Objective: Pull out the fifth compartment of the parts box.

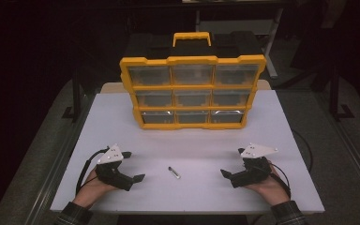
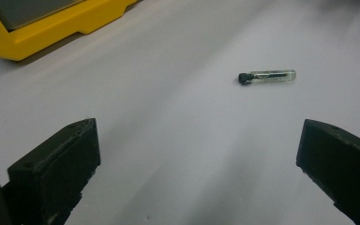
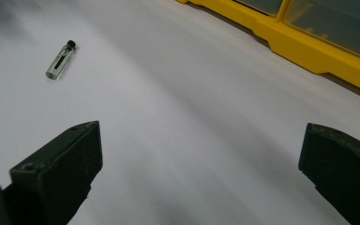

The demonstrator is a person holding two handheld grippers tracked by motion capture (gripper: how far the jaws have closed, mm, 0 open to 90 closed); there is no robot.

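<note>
A small clear vial [image 1: 174,172] with a black cap lies on its side on the white table [image 1: 192,140], near the front edge and about midway between the two grippers, touching neither. The left gripper [image 1: 133,166] rests on the table at the near left, held in the person's left hand [image 1: 93,185], and its jaws stand wide apart with nothing between them; in the left gripper view the vial [image 2: 267,77] lies ahead and to the right of the gap, well clear of both jaws. The right gripper [image 1: 232,164] sits at the near right in the right hand [image 1: 267,185], its jaws likewise spread wide and empty; in the right gripper view the vial [image 3: 61,59] lies far off to the left. A yellow drawer organiser [image 1: 192,91] with nine clear drawers stands upright at the far middle of the table, its handle on top.
</note>
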